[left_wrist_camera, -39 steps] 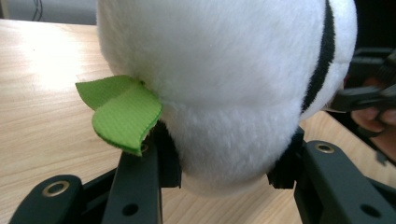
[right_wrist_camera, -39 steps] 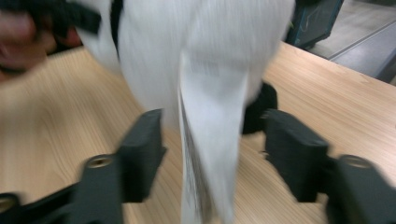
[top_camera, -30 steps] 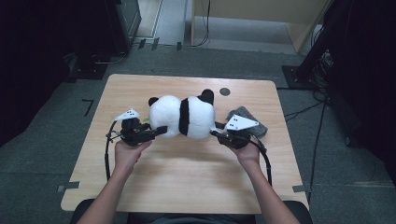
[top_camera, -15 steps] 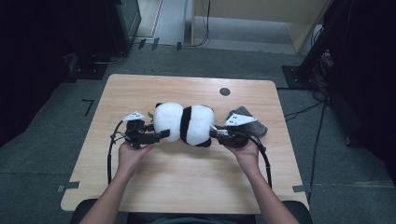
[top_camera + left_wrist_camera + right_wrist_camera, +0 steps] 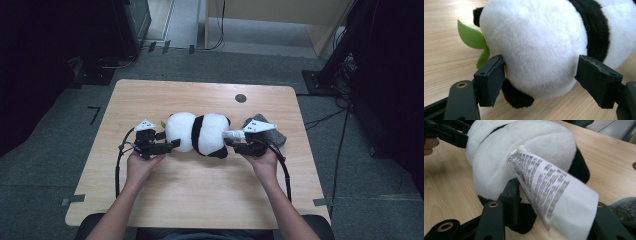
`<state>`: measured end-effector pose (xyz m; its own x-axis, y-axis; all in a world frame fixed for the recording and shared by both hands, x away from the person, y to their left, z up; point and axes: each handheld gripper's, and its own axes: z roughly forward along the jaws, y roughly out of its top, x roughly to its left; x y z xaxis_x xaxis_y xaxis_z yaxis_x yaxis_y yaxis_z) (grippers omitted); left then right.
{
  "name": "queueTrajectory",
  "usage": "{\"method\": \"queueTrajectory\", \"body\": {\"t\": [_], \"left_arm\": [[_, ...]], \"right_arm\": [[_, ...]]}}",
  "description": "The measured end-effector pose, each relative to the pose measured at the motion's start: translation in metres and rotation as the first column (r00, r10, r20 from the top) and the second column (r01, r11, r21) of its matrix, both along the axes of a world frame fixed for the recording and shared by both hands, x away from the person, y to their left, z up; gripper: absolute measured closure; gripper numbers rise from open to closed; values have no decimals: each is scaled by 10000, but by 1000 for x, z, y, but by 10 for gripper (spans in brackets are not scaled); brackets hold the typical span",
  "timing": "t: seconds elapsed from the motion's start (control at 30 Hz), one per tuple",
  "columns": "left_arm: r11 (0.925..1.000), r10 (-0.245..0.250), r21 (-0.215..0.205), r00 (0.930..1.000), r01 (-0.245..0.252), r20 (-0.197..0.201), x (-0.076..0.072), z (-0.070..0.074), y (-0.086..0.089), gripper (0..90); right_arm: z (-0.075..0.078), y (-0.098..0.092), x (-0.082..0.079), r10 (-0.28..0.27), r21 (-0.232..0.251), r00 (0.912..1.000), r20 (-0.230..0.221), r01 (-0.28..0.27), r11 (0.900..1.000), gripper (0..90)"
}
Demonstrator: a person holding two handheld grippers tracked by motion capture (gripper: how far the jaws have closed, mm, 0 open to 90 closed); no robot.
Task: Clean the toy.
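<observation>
A black-and-white panda plush (image 5: 197, 132) lies on its side across the middle of the wooden table (image 5: 200, 200). My left gripper (image 5: 172, 145) reaches its white head from the left. In the left gripper view the panda (image 5: 541, 37) sits between the jaws of my left gripper (image 5: 541, 72), which have just been opening; the fur brushes the left pad (image 5: 492, 80). A green felt leaf (image 5: 472, 37) sticks out beside the head. My right gripper (image 5: 231, 144) is at the panda's other end. Its jaws (image 5: 556, 197) have just been opening, and the white printed label (image 5: 549, 190) drapes over the right one.
A grey soft item (image 5: 272, 132) lies just behind the right hand, also seen as a grey soft item (image 5: 624, 210) at the edge of the right gripper view. A dark round hole (image 5: 240, 98) marks the table's far side. Cables trail from both grippers toward the near edge.
The panda has dropped from a raised, ears-up pose to lying on the table. Both pairs of jaws stand wider than before. The hands have hardly shifted.
</observation>
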<state>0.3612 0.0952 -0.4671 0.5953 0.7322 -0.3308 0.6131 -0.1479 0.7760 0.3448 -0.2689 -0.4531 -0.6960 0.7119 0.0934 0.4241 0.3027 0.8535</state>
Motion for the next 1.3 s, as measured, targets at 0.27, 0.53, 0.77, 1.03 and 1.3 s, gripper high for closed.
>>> {"method": "queueTrajectory", "body": {"t": [0.27,0.53,0.77,1.03,1.3], "left_arm": [[10000,-78,-60,9997,79,236,1,3,-1,213],[9998,-154,102,9995,152,261,5,4,-3,185],[9990,-257,378,9988,241,412,8,3,-6,181],[9996,-239,157,9990,233,389,12,5,-3,182],[9998,-136,-119,9993,140,338,17,4,4,185]], "right_arm": [[1,-14,0,-545,118,9982,231,543,9985,514],[1,-29,-1,-1143,77,9927,392,1141,9934,488],[0,-46,-1,-1738,203,9840,397,1731,9847,485],[-6,-65,3,-2486,-7,9676,440,2489,9685,484],[-15,-78,14,-2975,-338,9521,707,3003,9532,477]]}}
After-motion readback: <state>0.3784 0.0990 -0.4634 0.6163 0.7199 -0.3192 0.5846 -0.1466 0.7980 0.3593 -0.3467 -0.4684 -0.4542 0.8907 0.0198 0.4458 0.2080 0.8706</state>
